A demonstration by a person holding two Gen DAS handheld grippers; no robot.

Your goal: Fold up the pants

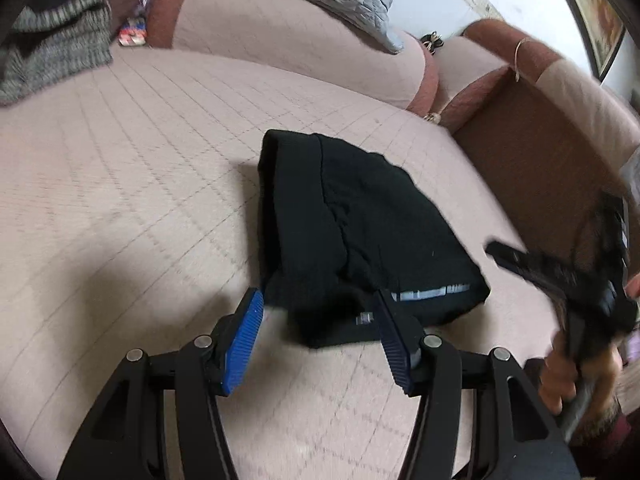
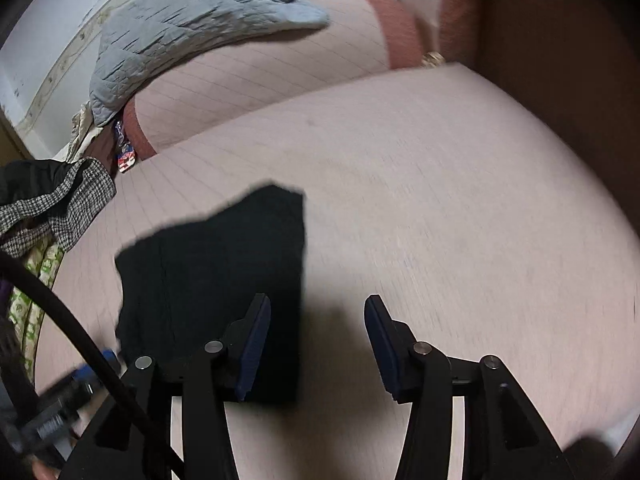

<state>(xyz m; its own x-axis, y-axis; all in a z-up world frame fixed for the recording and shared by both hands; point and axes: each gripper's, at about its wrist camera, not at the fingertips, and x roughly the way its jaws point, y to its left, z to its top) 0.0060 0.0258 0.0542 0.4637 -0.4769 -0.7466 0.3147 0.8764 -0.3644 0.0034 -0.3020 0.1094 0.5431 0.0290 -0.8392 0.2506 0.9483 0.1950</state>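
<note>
Two claws, both spread apart and both empty as far as the frames show. The left gripper (image 1: 320,334) hovers right at the near edge of the pants (image 1: 360,232), one blue pad off the left corner, the other pad over the hem, but nothing pinched between them. The right gripper (image 2: 316,344) sits with its left finger over the near right side of the pants (image 2: 212,280) and its right finger out over bare cushion (image 2: 460,200), again gripping nothing.

The pants lie as a compact black bundle in the middle of the pink quilted seat cushion (image 1: 120,200), already doubled over at least once by the look of the stacked layers. The long axis runs from the near edge by the left gripper away toward the sofa backrest (image 1: 280,40), leaning a bit to the left. A light stripe (image 1: 432,292) marks the near end; the far end is a thick rolled-looking fold. Which end is the waistband is hard to tell.

Best guess on the step: the folding is pretty much finished, and this looks like either a release or a lineup for one last tuck. If another fold is wanted, the next move needs both claws to close on the near edge corners and carry them over toward the far fold, keeping the layers from sliding. Both views are motion-blurred, so fine detail is shaky.
</note>
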